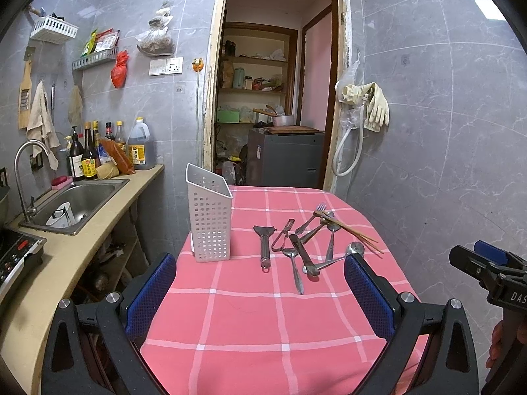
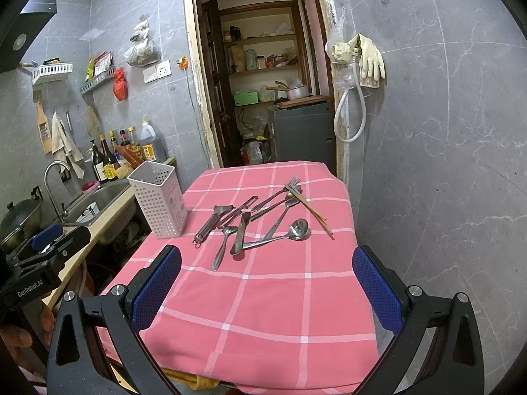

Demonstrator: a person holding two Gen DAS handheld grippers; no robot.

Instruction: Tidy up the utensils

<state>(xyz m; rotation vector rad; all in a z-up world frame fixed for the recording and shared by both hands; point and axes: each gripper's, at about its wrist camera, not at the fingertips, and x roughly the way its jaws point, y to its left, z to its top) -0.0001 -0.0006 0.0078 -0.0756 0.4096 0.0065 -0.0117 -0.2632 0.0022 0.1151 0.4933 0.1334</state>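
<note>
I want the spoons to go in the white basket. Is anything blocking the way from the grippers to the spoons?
Nothing visible blocks it. Both the left gripper and right gripper are open above bare pink tablecloth, with the pile of utensils just ahead. The white basket stands beside the pile, top open.

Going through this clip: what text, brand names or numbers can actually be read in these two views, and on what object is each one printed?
"GenRobot.AI": on the black body of the left claw, seen in the right wrist view.
"DAS", cut off at the frame edge: on the right claw, in the left wrist view.
Sauce bottle labels, oil jug label: too small to read.
</note>
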